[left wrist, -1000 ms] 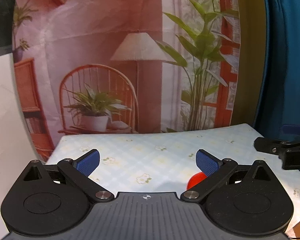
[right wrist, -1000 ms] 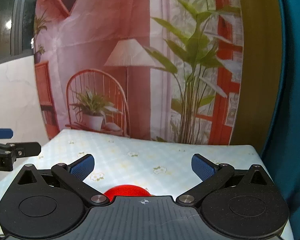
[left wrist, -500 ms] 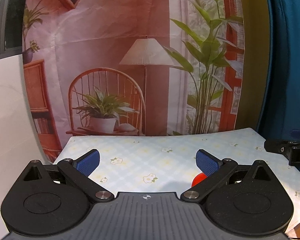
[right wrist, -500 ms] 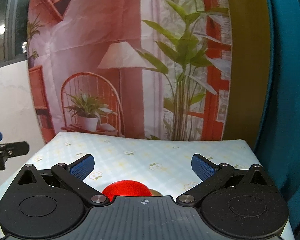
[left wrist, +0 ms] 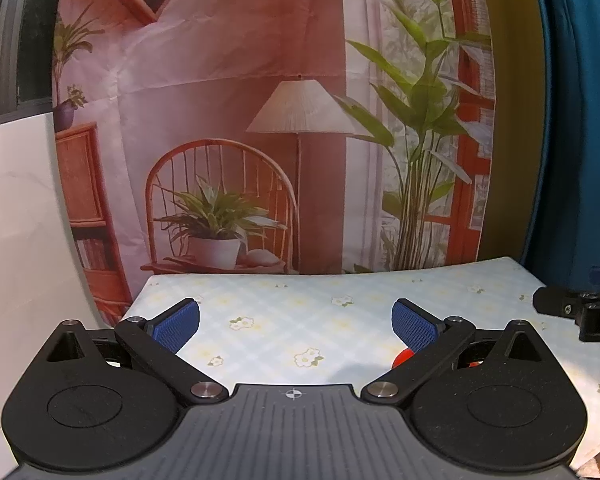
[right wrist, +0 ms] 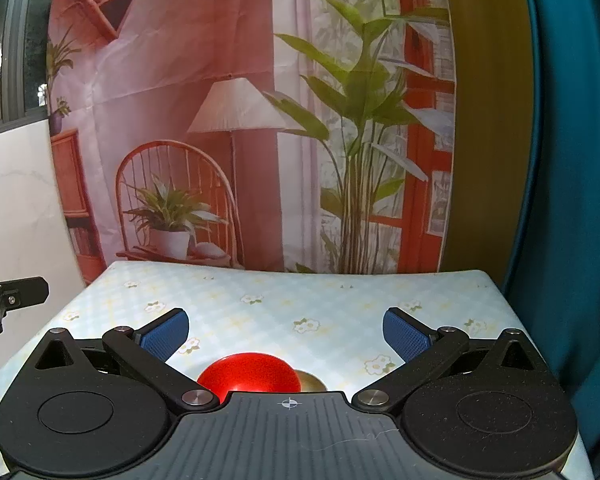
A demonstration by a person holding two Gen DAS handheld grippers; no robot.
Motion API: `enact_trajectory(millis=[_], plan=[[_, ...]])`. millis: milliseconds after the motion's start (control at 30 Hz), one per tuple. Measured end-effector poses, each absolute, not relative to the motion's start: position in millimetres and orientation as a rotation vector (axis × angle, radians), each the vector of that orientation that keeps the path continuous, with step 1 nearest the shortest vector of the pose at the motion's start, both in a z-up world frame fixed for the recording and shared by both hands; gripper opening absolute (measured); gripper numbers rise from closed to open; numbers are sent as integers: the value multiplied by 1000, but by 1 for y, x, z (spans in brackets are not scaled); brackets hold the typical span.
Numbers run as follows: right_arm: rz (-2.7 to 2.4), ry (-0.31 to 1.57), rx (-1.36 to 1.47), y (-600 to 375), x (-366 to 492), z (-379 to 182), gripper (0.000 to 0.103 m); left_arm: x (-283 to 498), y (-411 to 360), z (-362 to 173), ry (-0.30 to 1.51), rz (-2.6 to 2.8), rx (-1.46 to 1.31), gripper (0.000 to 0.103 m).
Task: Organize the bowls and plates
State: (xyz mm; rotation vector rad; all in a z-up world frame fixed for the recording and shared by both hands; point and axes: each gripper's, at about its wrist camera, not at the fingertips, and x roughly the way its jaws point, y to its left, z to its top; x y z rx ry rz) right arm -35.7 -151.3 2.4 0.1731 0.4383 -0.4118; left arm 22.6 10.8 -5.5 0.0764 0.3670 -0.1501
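Both grippers hover with jaws spread and empty, the left gripper (left wrist: pixel 296 322) off to one side, probably leaving room. The red bowl (right wrist: pixel 249 373) sits on the flowered tablecloth (right wrist: pixel 284 304) just under the right gripper (right wrist: pixel 286 332), which looks lined up to reach it.

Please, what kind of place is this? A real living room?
Probably not a real living room but a staged recording corner. The chair, lamp and plants are only printed on a creased backdrop that hangs behind a small table with a flowered cloth. A teal curtain closes the right side.
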Motion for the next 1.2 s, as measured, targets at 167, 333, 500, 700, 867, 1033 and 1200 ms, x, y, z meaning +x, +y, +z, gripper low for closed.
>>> enact_trajectory(millis=[167,333,500,700,867,1033,1200], plan=[[-410,439,178,-151,-36,1,103,21,11,-5,358,-144,81,103],[-412,440,187,-151,-37,-2,103,20,11,-6,357,-139,84,103],[-411,440,188,-151,-37,-3,103,20,12,-5,358,-135,82,103],[-413,439,191,-151,-37,-3,103,20,12,-5,354,-131,84,103],[-412,441,192,-151,-37,-3,103,19,12,-4,346,-127,84,103],[-413,441,194,-152,-37,-3,103,19,12,-3,339,-124,85,103],[-413,439,195,-152,-38,-5,103,18,11,-3,337,-121,84,103]])
